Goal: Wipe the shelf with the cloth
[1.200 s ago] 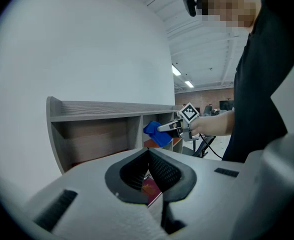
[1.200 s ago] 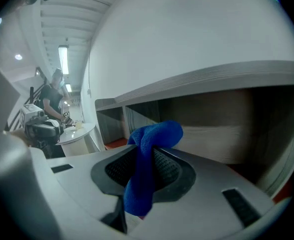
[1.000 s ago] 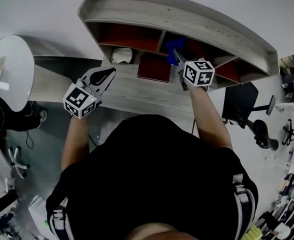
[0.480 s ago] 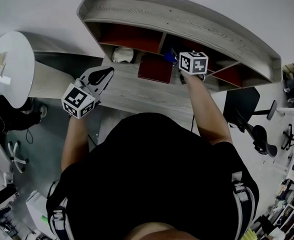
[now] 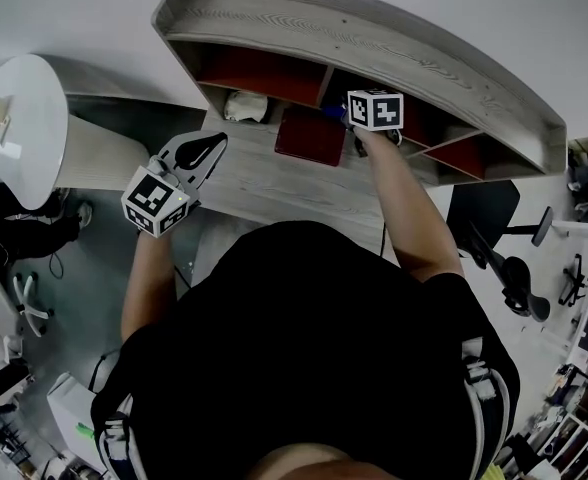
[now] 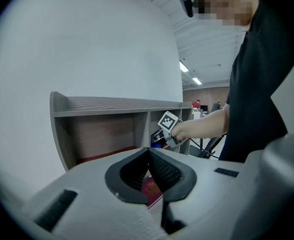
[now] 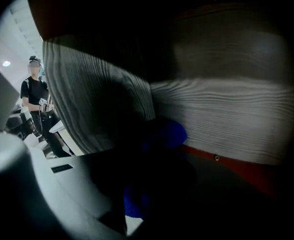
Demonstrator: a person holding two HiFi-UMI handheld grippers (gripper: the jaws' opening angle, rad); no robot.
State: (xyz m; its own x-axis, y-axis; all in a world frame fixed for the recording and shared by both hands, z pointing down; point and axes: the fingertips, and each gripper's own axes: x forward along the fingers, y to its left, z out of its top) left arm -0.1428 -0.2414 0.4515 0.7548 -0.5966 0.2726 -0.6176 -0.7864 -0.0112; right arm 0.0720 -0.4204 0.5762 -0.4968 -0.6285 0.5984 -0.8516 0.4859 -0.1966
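The grey wooden shelf point(image 5: 374, 38) with red-lined compartments stands at the back of the desk. My right gripper point(image 5: 352, 118) reaches into the middle compartment, and its marker cube point(image 5: 375, 109) covers most of it. In the right gripper view it is shut on the blue cloth point(image 7: 163, 134), held against the compartment's grey wood back wall point(image 7: 222, 119) in deep shadow. Only a scrap of the blue cloth point(image 5: 332, 113) shows in the head view. My left gripper point(image 5: 212, 148) hovers over the desk's left part, jaws shut and empty; in its own view the left gripper point(image 6: 148, 151) points at the shelf point(image 6: 112, 104).
A dark red book point(image 5: 311, 136) lies on the desk point(image 5: 274, 188) in front of the shelf. A white object point(image 5: 239, 106) sits in the left compartment. A round white table point(image 5: 24, 138) stands at left, an office chair point(image 5: 494, 228) at right.
My right gripper has pushed forward and to the left, deeper into the middle compartment with the cloth. The left gripper has stayed in place.
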